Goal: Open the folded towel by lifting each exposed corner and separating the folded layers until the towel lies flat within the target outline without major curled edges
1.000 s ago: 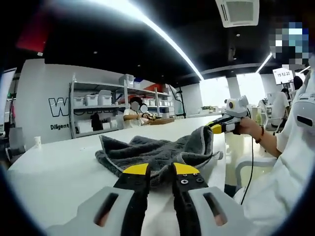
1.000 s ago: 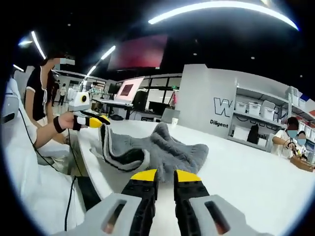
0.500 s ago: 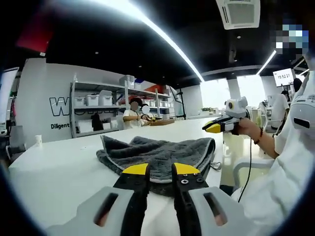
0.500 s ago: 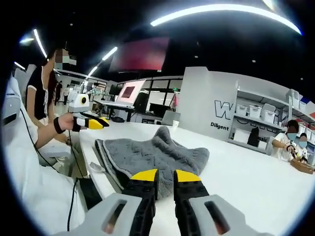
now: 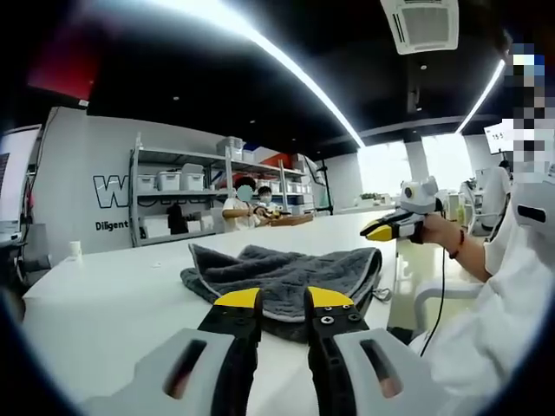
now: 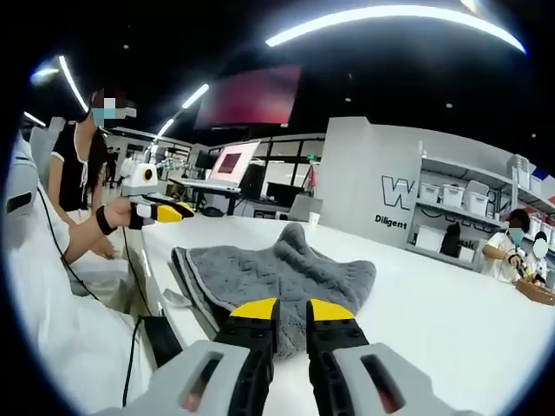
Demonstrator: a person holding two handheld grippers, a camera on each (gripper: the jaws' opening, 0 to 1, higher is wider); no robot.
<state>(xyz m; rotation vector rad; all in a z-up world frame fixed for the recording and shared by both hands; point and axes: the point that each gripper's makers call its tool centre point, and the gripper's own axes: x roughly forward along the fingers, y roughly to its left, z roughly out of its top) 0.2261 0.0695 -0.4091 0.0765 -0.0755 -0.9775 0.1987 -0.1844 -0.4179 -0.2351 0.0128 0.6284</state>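
Both tools (image 5: 283, 299) (image 6: 282, 309) level, jaws nearly closed, holding nothing.

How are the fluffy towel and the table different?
The towel is dark grey; the table is white. The towel looks soft and rumpled, with one part poking up in the right gripper view; the table is hard, smooth and flat. The towel is small and lies on the much bigger table.
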